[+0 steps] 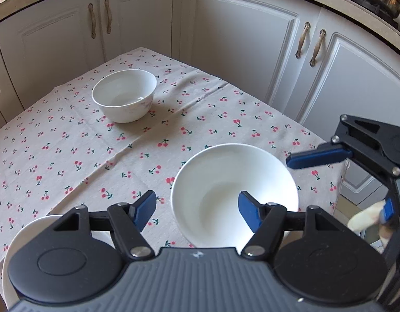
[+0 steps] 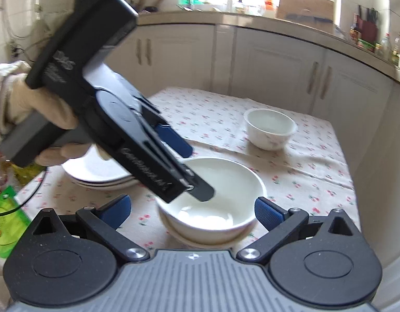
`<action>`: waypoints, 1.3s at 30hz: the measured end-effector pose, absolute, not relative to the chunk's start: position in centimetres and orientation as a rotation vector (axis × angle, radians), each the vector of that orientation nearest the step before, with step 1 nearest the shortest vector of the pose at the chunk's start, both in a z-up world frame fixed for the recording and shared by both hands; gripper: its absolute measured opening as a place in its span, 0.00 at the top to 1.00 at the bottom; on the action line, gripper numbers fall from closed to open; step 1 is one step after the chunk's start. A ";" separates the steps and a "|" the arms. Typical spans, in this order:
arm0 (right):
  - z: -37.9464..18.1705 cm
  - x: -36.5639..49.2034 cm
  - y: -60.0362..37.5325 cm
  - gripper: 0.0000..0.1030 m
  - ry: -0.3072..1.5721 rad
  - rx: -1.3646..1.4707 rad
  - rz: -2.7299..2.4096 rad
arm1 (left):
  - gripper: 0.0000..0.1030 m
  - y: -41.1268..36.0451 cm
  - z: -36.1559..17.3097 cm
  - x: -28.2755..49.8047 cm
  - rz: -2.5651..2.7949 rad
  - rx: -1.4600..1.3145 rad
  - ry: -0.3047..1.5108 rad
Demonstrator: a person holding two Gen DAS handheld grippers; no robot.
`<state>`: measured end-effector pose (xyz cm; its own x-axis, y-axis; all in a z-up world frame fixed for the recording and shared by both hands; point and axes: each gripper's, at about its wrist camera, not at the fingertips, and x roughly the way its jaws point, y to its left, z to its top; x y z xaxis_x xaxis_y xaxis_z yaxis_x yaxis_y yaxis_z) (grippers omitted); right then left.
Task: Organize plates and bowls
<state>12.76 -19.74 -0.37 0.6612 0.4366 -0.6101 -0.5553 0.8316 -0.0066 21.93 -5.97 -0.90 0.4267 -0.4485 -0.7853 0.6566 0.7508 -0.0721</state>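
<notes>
I'm holding my left tool (image 1: 197, 209) open across the near rim of the stacked glossy white bowl (image 1: 233, 195) — gripping nothing; right tool (image 2: 192, 209) gaping wide beside it, on the cherry-print cloth surface (image 1: 70, 143).

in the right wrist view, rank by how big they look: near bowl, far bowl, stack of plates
1. Near bowl, though it sits closest to the camera.
2. Stack of plates, partly hidden behind the left tool, so its full width is unsure.
3. Far bowl, smallest, and farthest away.
</notes>
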 end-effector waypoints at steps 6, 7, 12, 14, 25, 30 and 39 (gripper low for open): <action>-0.9 12.3 -19.1 0.00 0.641 -0.226 0.609 | 0.32 -5.8 -1.2 21.8 -0.706 0.269 0.913; -1.0 12.3 -19.2 0.00 0.642 -0.225 0.612 | 0.32 -5.8 -1.3 21.8 -0.707 0.267 0.915; -1.2 12.8 -19.4 0.00 0.662 -0.196 0.632 | 0.32 -5.5 -1.8 21.8 -0.708 0.249 0.936; -1.3 12.8 -19.4 0.00 0.665 -0.202 0.636 | 0.32 -5.5 -2.0 21.8 -0.704 0.253 0.940; -0.5 13.1 -20.0 0.00 0.641 -0.198 0.622 | 0.25 -5.2 -0.1 22.9 -0.730 0.229 0.890; 1.1 15.4 -21.7 0.00 0.608 -0.188 0.574 | 0.21 -4.9 1.5 25.7 -0.697 0.223 0.839; 1.6 22.7 -24.3 0.00 0.590 -0.149 0.486 | 0.19 -5.2 1.6 32.9 -0.628 0.200 0.819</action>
<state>22.72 -24.30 1.58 0.7225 0.3965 -0.5664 -0.4800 0.8773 0.0018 32.92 -5.19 1.64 0.5147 -0.4444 -0.7332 0.5935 0.8018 -0.0693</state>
